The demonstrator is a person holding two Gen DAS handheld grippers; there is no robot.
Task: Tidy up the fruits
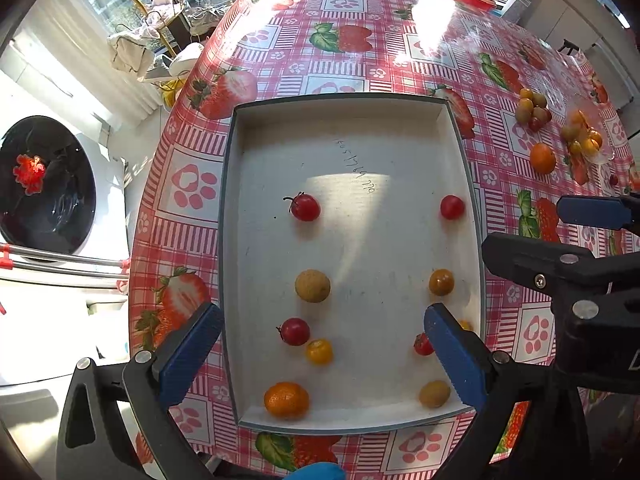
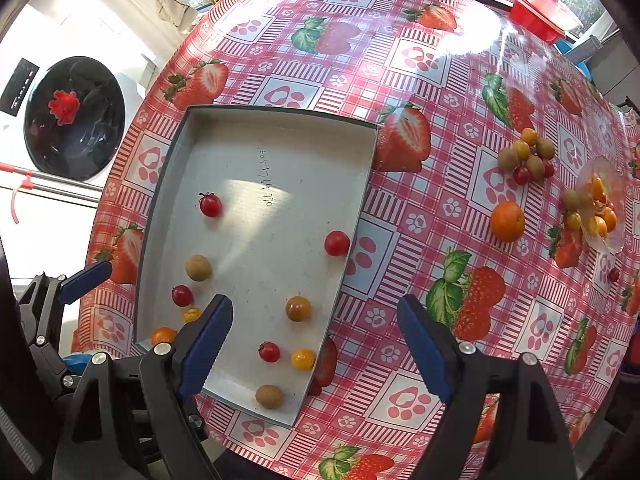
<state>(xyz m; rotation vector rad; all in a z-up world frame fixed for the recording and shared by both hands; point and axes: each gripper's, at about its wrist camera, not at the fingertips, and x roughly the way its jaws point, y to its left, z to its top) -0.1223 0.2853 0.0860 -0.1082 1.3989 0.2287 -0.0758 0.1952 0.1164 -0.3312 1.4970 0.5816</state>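
A white tray [image 1: 360, 128] with a grey rim [image 2: 280, 112] lies on the strawberry tablecloth. It holds two columns of small fruits: red cherry tomatoes [image 1: 305, 207] [image 2: 337, 243], a brown longan [image 1: 312, 285], yellow tomatoes [image 1: 319, 351], a small orange [image 1: 286, 399]. My left gripper [image 1: 320, 356] is open and empty above the tray's near end. My right gripper [image 2: 316, 352] is open and empty over the tray's near right corner. Loose fruits [image 2: 527, 156], an orange [image 2: 507, 221] and a clear bag of fruits [image 2: 600, 208] lie at the right.
A red basin [image 2: 536, 12] stands at the table's far edge. A washing machine [image 1: 44, 192] stands left of the table. The right gripper's fingers [image 1: 592, 212] show in the left wrist view beside the tray.
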